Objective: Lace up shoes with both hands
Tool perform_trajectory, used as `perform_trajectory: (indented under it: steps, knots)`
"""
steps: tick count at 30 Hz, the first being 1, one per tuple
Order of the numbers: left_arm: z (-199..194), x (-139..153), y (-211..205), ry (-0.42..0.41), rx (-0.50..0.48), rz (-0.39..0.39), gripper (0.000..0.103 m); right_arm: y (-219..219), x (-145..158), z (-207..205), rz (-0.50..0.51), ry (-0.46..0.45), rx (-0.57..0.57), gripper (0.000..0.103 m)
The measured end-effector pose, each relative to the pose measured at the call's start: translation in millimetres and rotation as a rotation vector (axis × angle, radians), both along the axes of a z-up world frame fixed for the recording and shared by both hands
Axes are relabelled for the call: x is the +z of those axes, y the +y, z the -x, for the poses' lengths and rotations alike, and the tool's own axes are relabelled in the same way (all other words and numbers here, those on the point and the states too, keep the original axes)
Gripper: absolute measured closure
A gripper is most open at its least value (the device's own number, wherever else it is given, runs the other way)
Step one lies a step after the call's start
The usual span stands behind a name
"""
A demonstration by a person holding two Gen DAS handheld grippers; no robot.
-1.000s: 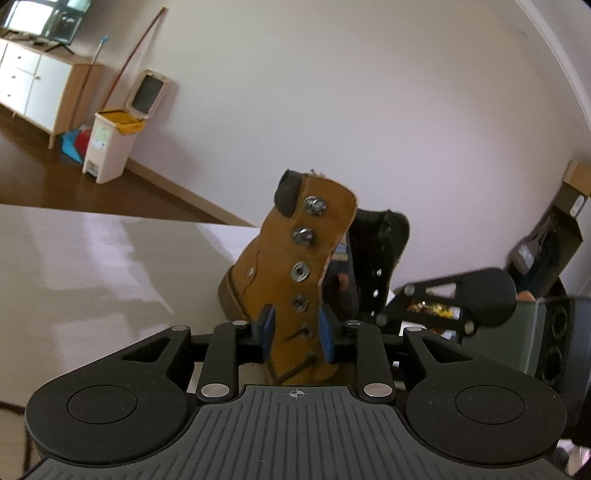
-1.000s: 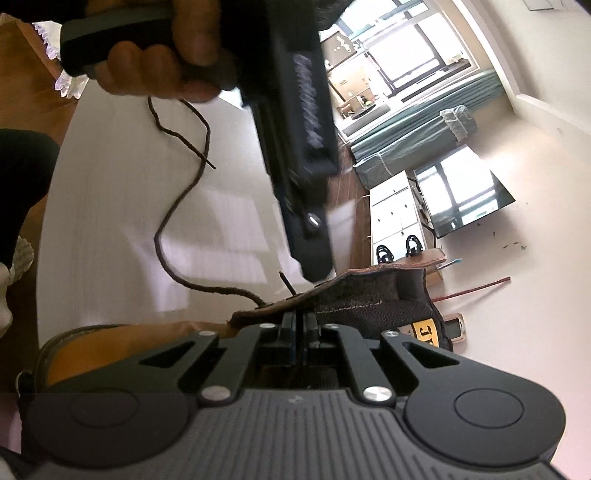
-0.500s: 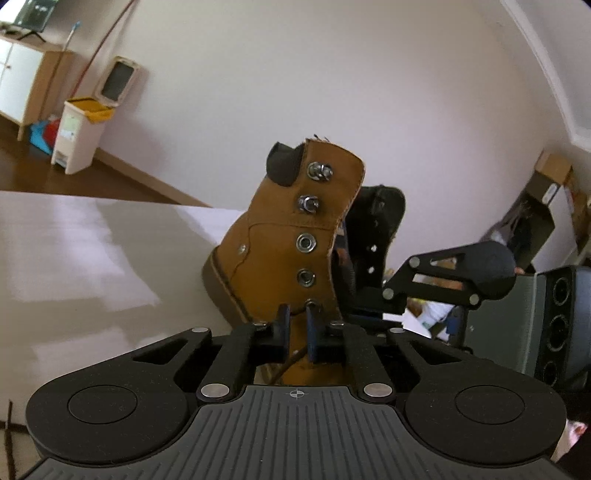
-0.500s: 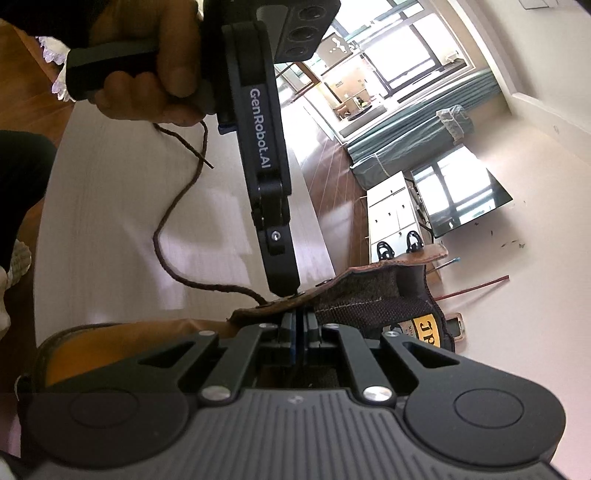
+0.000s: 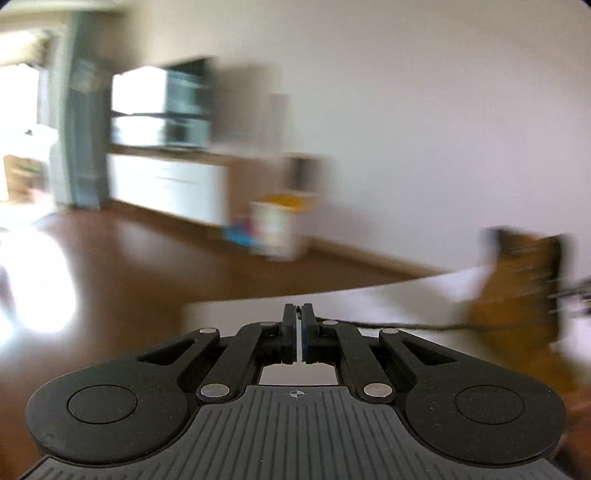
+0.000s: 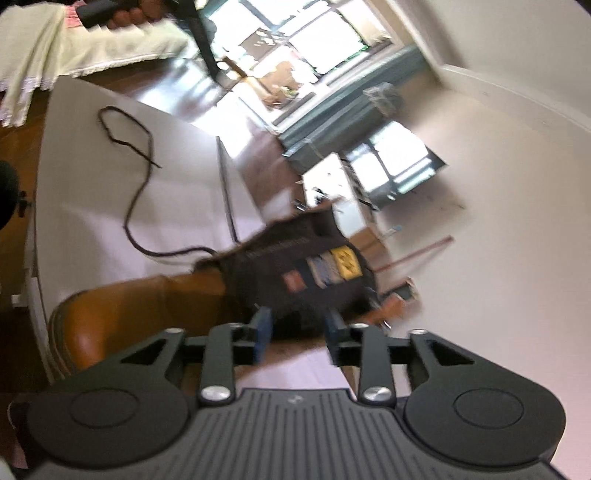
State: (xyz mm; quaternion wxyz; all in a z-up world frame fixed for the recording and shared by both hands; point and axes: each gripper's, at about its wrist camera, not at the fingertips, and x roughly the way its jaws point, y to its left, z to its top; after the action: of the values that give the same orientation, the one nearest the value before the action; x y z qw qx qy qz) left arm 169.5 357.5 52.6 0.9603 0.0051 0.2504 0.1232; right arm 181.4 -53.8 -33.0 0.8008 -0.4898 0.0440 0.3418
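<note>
Left wrist view: left gripper pinched shut on the dark lace, stretched taut rightward to the blurred tan boot at frame's right edge, on the white table. Right wrist view: right gripper with jaws just opened, parted, nothing pressed between; just beyond, boot's dark tongue and tan toe, lying on the table. Loose lace end looping across the tabletop. Hand on a handle at top left.
</note>
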Motion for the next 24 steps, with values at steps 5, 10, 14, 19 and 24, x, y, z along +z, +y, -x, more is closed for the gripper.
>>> perform_trajectory:
  steps: [5,10,14,19,24]
  knots:
    - [27,-16,37,0.084,0.223,-0.157,0.101,-9,6,9,-0.056,0.041,-0.016,0.067]
    - [37,-33,59,0.131,0.322,-0.180,0.101,6,6,25,-0.091,0.124,0.054,0.067]
    - [43,-45,59,0.168,0.313,-0.172,0.101,31,1,33,-0.081,0.169,0.110,0.067]
    - [48,-55,57,0.167,0.262,-0.078,0.094,68,-6,33,-0.065,0.274,0.181,0.067]
    - [68,-68,72,0.162,0.250,-0.029,0.087,118,-17,29,-0.030,0.371,0.264,0.067]
